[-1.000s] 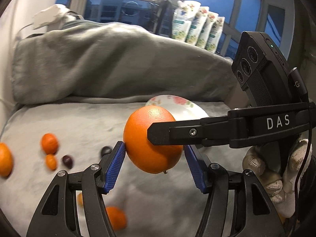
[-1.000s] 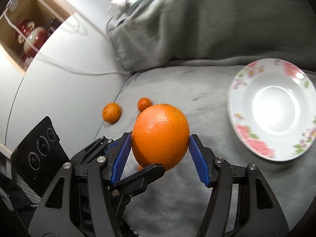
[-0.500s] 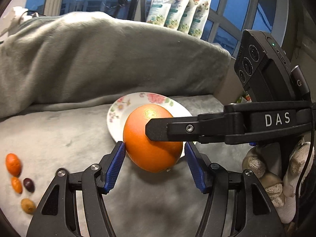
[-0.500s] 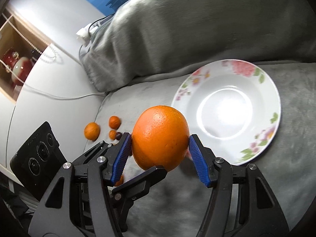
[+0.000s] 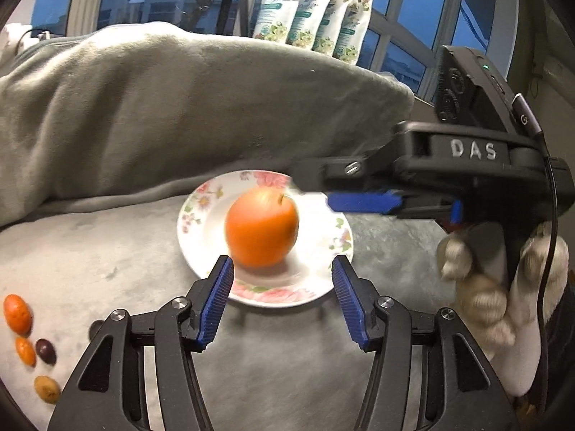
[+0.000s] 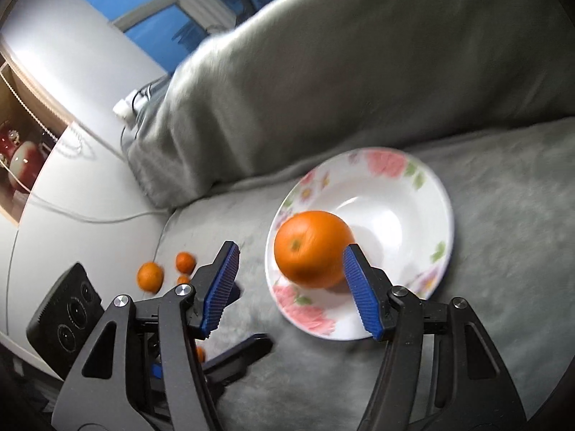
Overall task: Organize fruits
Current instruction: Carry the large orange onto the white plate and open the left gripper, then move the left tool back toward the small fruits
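The large round orange fruit (image 6: 312, 249) sits in the white floral-rimmed ceramic plate (image 6: 427, 194), just ahead of the right hand-held gripper (image 6: 289, 287), whose blue-padded jaws stand wide and empty. The left hand-held gripper (image 5: 283, 300) gapes wide too, the fruit lying just beyond its tips.

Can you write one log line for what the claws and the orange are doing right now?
orange: on floral plate | left claw: open, empty | right claw: open, empty | small fruits: on grey blanket
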{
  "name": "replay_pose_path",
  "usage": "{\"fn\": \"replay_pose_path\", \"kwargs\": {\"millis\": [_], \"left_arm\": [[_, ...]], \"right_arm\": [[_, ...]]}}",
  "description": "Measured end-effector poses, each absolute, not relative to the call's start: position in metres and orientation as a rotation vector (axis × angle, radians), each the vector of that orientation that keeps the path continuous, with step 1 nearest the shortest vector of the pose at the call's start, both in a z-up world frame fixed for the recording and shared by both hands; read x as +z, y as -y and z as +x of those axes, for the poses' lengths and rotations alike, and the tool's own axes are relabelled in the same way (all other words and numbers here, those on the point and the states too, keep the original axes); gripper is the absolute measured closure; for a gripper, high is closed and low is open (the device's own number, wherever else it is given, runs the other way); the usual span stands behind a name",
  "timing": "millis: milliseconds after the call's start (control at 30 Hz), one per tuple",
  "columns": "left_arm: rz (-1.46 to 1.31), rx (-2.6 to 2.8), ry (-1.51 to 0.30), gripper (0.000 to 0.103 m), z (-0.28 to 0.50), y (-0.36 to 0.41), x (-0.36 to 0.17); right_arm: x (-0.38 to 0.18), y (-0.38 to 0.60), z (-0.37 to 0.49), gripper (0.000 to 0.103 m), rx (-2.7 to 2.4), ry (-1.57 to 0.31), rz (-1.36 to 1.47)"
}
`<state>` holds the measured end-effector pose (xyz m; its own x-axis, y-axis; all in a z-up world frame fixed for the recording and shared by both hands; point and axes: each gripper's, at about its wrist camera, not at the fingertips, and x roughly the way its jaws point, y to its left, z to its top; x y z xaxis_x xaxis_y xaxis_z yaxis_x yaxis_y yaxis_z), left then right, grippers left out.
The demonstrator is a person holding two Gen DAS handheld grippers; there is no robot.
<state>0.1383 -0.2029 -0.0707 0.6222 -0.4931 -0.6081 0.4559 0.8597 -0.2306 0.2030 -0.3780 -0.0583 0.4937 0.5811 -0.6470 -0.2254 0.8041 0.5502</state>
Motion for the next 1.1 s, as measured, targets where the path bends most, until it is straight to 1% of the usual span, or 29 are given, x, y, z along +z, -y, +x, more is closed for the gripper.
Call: {"fn": "replay_pose_path", "kwargs": {"millis": [100,167,233,533,867,1100], "left_arm": [[-0.071,-0.532,-0.705,0.046,0.134,0.191,-0.067],[-0.071,-0.522,-0.697,0.046,0.130,0.183,-0.064],[-0.070,-0.511,-0.690,0.046,0.126,0.176,-0.062],[-0.088,-0.507,-0.665,0.045,0.112,0.146,-0.054],[-0.139,-0.357,-0.662,0.045,0.103,0.064,-0.057],[-0.196,-0.221,-0.704,0.045,0.098,0.007,-0.076]], "right_arm": [[-0.050,0.388,0.199,0.039,0.484,-0.896,0.438],[-0.047,0.391,0.195,0.031,0.464,-0.876,0.434],[-0.044,0.391,0.191,0.029,0.446,-0.856,0.424],[-0.042,0.379,0.165,0.029,0.416,-0.800,0.351],[-0.049,0.340,0.139,0.029,0.459,-0.772,0.215],[-0.056,0.306,0.134,0.029,0.511,-0.792,0.126]]}}
